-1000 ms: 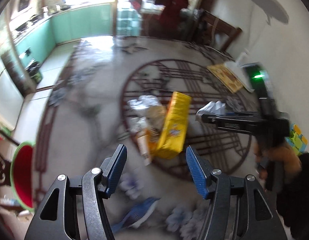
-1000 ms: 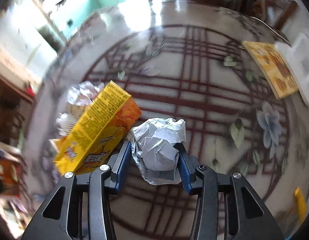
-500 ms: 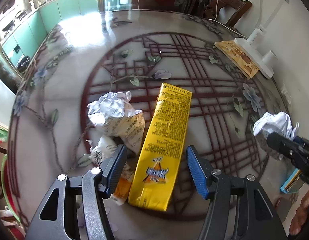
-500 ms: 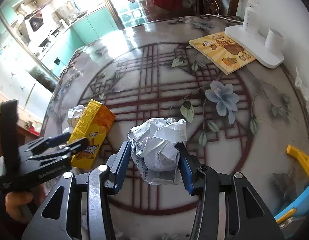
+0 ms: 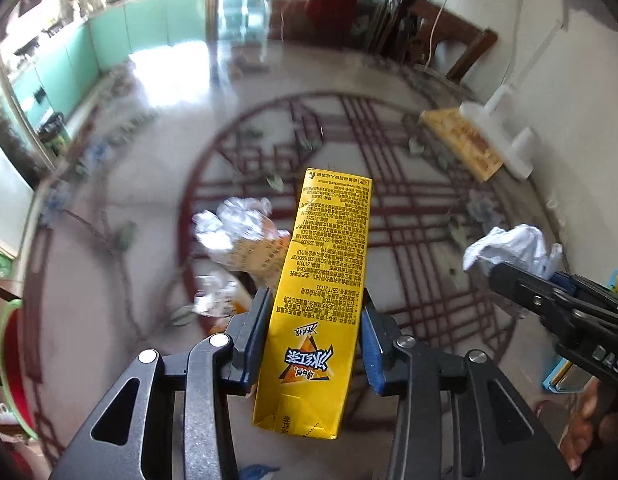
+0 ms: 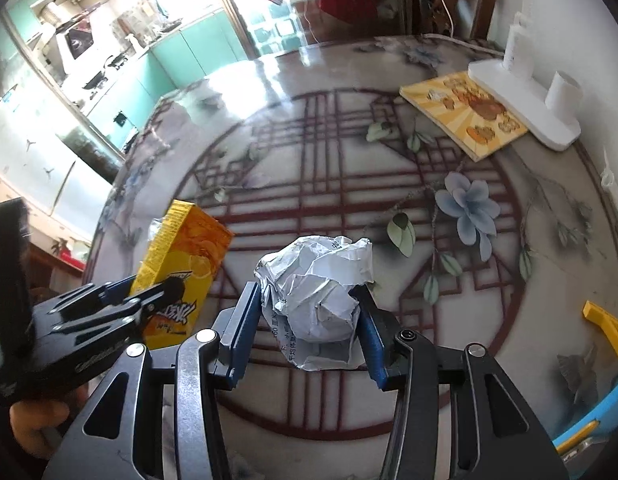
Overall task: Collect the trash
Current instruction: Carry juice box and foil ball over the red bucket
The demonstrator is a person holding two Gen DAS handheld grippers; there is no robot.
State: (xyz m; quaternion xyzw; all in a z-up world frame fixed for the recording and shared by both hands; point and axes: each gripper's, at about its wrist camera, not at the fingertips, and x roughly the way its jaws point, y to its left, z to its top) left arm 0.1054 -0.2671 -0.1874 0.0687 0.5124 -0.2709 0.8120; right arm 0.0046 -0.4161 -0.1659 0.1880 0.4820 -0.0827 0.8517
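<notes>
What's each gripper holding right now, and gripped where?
Left gripper, jaws just closing: yellow carton, clamped across its side faces near the lower end. Right gripper: crumpled paper ball, pinched across its middle.

left gripper (image 5: 315, 338) | fingers just closed onto yellow carton (image 5: 323, 292) | carton lifted

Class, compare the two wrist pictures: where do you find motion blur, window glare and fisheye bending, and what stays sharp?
Left wrist view: the table and crumpled wrappers smear with motion blur, while the yellow carton in the left gripper stays sharp. Right wrist view: sharper overall; window glare whitens the far tabletop, the rim bends, and the crumpled paper ball is crisp.
</notes>
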